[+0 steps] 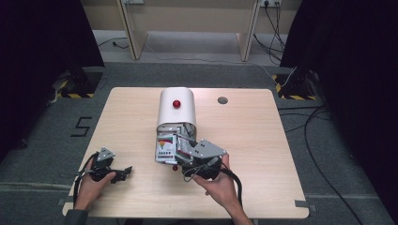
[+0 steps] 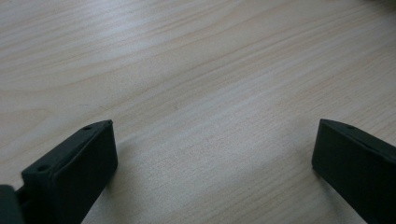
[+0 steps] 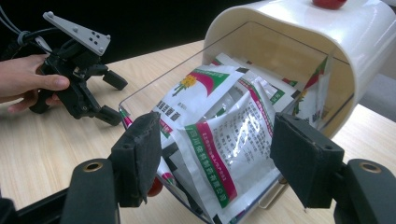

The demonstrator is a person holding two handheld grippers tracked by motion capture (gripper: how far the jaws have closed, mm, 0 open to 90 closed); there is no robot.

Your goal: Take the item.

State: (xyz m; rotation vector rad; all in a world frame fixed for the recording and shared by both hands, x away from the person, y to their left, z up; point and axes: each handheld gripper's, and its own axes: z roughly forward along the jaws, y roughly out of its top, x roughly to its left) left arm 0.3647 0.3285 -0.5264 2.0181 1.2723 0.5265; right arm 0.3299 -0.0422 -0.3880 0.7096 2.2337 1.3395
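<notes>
A white round-topped box (image 1: 176,112) with a red knob (image 1: 176,103) lies on the wooden table (image 1: 263,140). Its clear front flap (image 3: 140,100) is folded down. Several printed packets (image 3: 224,140) in white, green and red spill from the box (image 3: 289,32) onto the flap. My right gripper (image 3: 215,158) is open at the flap's front edge, its jaws standing either side of the front packet, and I see no pad pressing on it. A small red ball (image 3: 155,186) sits by its left jaw. My left gripper (image 2: 215,140) rests open on bare wood at the front left (image 1: 123,172).
A grey round plug (image 1: 223,100) sits in the tabletop at the back right. Bare wood lies to the right of the box and along the front edge. In the right gripper view the other gripper (image 3: 114,98) and its hand (image 3: 28,79) rest beyond the flap.
</notes>
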